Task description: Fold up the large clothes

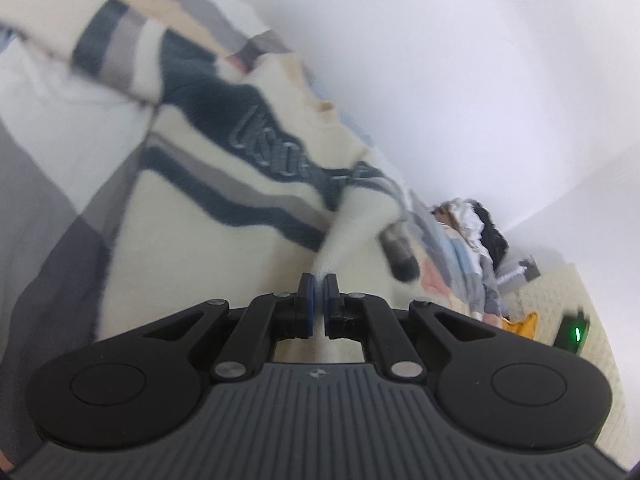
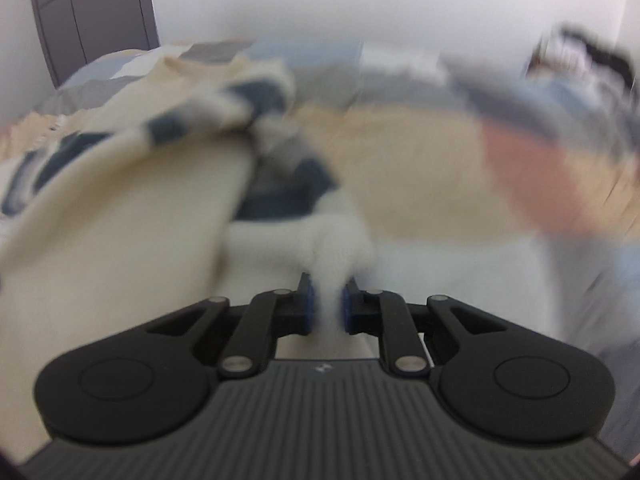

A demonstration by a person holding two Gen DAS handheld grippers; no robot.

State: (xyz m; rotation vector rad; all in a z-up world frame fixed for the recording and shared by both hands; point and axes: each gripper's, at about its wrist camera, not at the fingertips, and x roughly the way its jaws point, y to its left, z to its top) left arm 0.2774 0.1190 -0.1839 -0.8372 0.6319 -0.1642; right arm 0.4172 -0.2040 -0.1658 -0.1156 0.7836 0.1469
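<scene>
Left gripper (image 1: 319, 280) clamping cream fabric of striped sweater (image 1: 208, 184); right gripper (image 2: 328, 292) pinching white sweater fold between pads, over patchwork bedspread (image 2: 420, 168).

Sweater (image 1: 224, 208): fuzzy, fleecy knit cloth, matt. Grippers (image 1: 319, 289) (image 2: 328, 300): matt black plastic, ribbed housing, shiny metal pins. Bedcover (image 2: 420, 168): smooth cloth.
</scene>
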